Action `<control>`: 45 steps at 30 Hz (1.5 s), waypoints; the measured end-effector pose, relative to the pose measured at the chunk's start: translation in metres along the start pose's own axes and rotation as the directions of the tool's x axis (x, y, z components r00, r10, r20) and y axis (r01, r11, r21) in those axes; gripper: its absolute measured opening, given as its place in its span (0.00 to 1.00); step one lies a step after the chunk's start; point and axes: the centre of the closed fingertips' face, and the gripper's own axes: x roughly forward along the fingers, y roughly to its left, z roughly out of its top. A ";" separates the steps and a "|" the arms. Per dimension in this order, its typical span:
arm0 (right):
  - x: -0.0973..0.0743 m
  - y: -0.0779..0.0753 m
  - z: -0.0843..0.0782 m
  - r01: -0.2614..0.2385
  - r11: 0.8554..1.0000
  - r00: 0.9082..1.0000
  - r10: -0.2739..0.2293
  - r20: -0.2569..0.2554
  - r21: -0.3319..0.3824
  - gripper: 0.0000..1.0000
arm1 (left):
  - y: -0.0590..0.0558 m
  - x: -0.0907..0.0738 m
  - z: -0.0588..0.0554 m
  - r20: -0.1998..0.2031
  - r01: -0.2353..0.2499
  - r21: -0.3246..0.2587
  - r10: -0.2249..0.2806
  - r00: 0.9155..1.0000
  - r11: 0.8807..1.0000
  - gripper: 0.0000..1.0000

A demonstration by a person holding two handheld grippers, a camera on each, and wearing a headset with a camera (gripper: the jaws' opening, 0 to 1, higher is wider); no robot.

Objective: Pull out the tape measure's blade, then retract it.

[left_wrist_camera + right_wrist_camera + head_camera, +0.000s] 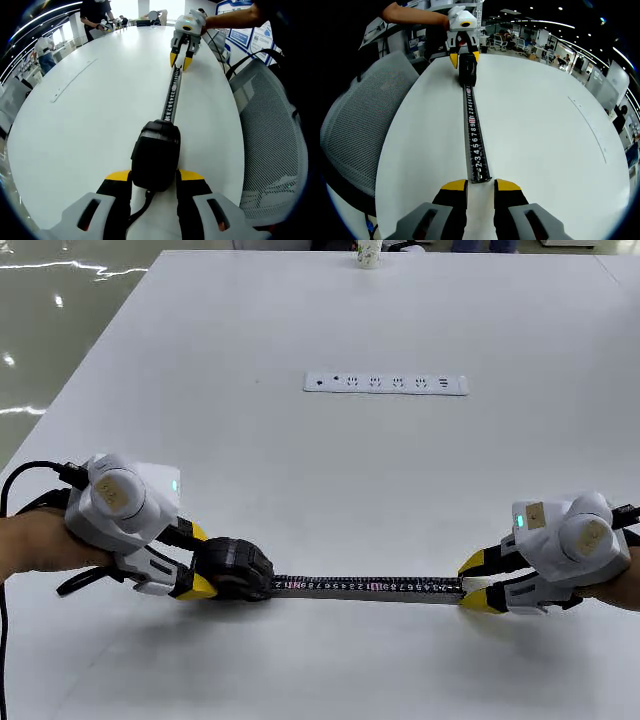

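A black tape measure (232, 568) lies on the white table (330, 470), and my left gripper (205, 560) is shut on its case (156, 155). Its blade (370, 587) runs out flat along the table toward my right gripper (475, 581). In the right gripper view the blade's end (480, 176) rests on the table just ahead of my yellow fingertips (454, 186). The right gripper (480, 186) stands open, with bare table showing in the gap. Far down the blade, the left gripper (464, 59) holds the case (468, 70). The right gripper (181, 59) sits at the blade's far end (174, 75).
A white power strip (385, 383) lies mid-table beyond the blade. A small cup (369, 253) stands at the far edge. A grey mesh chair (270, 140) is beside the table's near edge. People work at benches in the background (97, 12).
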 end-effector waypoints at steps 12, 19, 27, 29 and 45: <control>-0.010 0.006 -0.005 0.040 0.998 0.999 -0.041 0.009 0.053 0.27 | -0.011 -0.010 -0.010 0.019 -0.029 -0.087 0.031 0.999 0.996 0.44; -0.016 0.015 -0.005 0.072 0.993 0.997 -0.075 0.024 0.096 0.33 | -0.019 -0.015 -0.012 0.048 -0.055 -0.147 0.063 0.997 0.988 0.52; -0.021 0.026 -0.004 0.117 0.981 0.991 -0.126 0.049 0.156 0.43 | -0.026 -0.023 -0.011 0.080 -0.105 -0.201 0.123 0.989 0.974 0.61; -0.023 0.028 -0.004 0.128 0.976 0.989 -0.139 0.053 0.176 0.46 | -0.028 -0.024 -0.009 0.099 -0.113 -0.220 0.138 0.986 0.969 0.64; -0.029 0.045 0.002 0.173 0.948 0.975 -0.204 0.092 0.269 0.68 | -0.049 -0.030 -0.010 0.176 -0.158 -0.337 0.227 0.958 0.928 0.82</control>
